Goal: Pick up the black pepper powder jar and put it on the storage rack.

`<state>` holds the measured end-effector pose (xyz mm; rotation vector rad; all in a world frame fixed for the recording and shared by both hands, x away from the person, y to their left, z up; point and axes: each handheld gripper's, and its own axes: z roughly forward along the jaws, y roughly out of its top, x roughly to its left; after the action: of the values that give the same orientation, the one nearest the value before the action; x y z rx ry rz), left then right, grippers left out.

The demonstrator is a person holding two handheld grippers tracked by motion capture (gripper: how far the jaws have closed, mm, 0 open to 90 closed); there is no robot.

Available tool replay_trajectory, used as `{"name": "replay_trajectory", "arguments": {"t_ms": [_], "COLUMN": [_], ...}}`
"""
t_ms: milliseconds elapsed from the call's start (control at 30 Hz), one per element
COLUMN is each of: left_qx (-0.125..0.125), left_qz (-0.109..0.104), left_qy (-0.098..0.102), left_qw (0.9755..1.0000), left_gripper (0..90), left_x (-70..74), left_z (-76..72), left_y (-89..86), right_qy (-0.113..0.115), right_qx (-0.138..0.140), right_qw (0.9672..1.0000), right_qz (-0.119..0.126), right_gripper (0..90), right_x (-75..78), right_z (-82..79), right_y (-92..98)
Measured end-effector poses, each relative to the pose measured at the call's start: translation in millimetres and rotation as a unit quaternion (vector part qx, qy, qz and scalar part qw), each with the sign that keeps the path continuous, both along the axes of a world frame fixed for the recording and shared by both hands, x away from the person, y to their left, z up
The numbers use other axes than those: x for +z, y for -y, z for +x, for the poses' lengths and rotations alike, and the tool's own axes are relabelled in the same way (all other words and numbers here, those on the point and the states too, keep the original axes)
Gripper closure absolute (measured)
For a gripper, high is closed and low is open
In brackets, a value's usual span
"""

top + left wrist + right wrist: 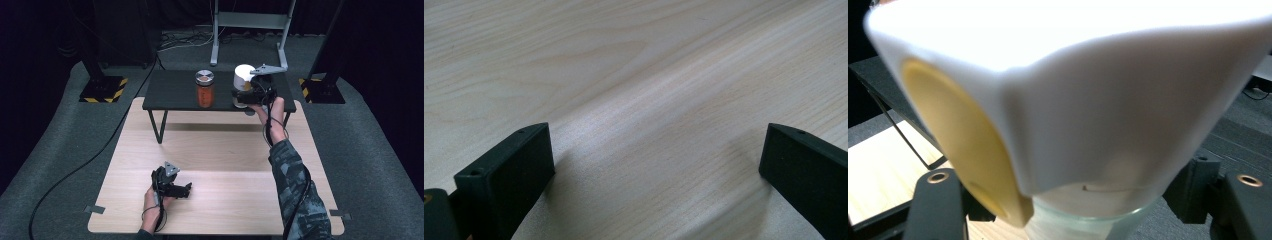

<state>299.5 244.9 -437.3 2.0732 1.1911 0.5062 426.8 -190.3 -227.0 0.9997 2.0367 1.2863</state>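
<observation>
1. At the lower left of the high view, the left gripper [186,189] lies low over the light wooden table [225,150], held by the person's left hand [151,200]. In the left gripper view its two black jaws stand wide apart with only bare wood grain between them; it holds nothing.
2. Toward the upper middle of the high view, a low black shelf [170,90] stands on thin legs at the far end of the wooden table. On it stands an upright jar with orange contents [204,90] and a round metal-coloured lid.
3. Right of that jar, on the same shelf, sits a white container [242,75], well apart from the jar.
4. The right gripper [239,99] is at the white container, the person's right arm in a patterned sleeve [292,185] reaching up from the lower right. In the right gripper view the white container [1073,100] looms very close, with a yellow patch on its left side and a clear glass-like base, and the jaws sit on either side of that base. Whether they press on it I cannot tell.
</observation>
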Motion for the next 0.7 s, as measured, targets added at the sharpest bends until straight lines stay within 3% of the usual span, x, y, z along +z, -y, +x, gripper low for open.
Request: {"name": "replay_trajectory", "arguments": {"t_ms": [700], "left_qx": [0.000], "left_qz": [0.001], "left_qy": [0.001], "left_qw": [1.0000], "left_gripper": [0.7], "left_x": [-0.1], "left_z": [-0.3], "left_y": [0.2], "right_qy": [-0.001], "right_qx": [0.009], "right_qw": [1.0000], "right_qz": [-0.001], "right_gripper": [29.6], "right_x": [-1.5], "right_z": [4.9], "right_y": [-8.5]}}
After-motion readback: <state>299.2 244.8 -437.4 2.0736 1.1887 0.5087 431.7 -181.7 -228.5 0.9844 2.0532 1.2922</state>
